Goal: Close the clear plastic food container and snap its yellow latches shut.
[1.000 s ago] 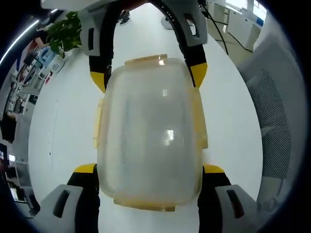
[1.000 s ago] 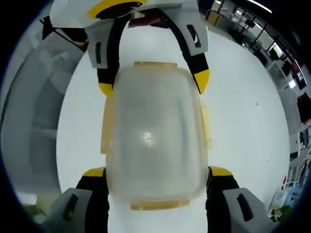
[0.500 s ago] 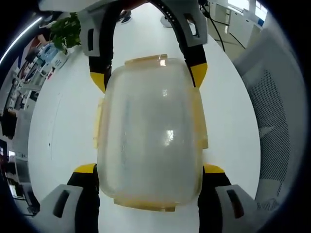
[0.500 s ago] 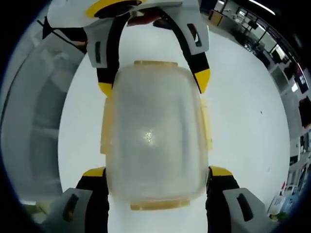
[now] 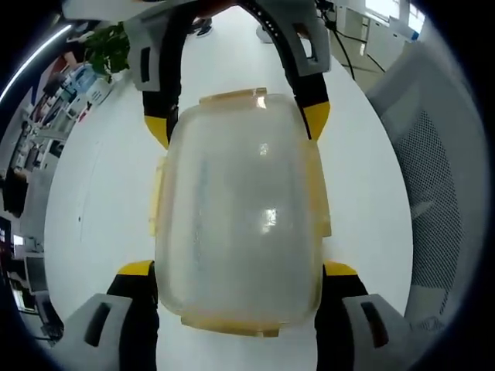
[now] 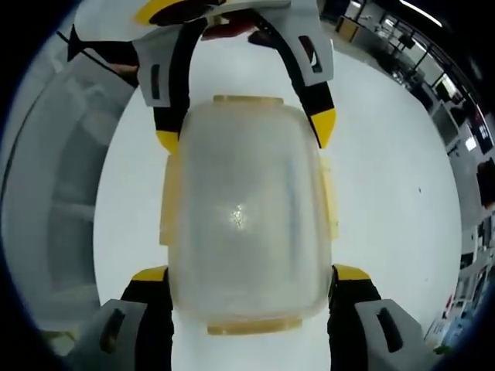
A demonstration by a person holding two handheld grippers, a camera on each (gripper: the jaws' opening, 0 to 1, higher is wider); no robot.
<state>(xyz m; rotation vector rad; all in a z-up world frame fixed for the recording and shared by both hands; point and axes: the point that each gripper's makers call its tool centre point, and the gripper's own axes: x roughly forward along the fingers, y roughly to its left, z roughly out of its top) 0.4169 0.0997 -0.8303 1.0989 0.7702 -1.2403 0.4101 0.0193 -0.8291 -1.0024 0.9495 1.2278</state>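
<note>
Container lay lengthwise between both tools — left tool, right tool each spread, straddling opposite ends on counter.

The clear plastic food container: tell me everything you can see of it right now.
The clear plastic food container is a frosted, translucent rounded rectangle with pale yellow latches along its edges, above a white table. It sits between the left gripper at one end and the right gripper at the other, each straddling it with yellow-tipped jaws at its sides. Whether the latches are snapped cannot be told.
</note>
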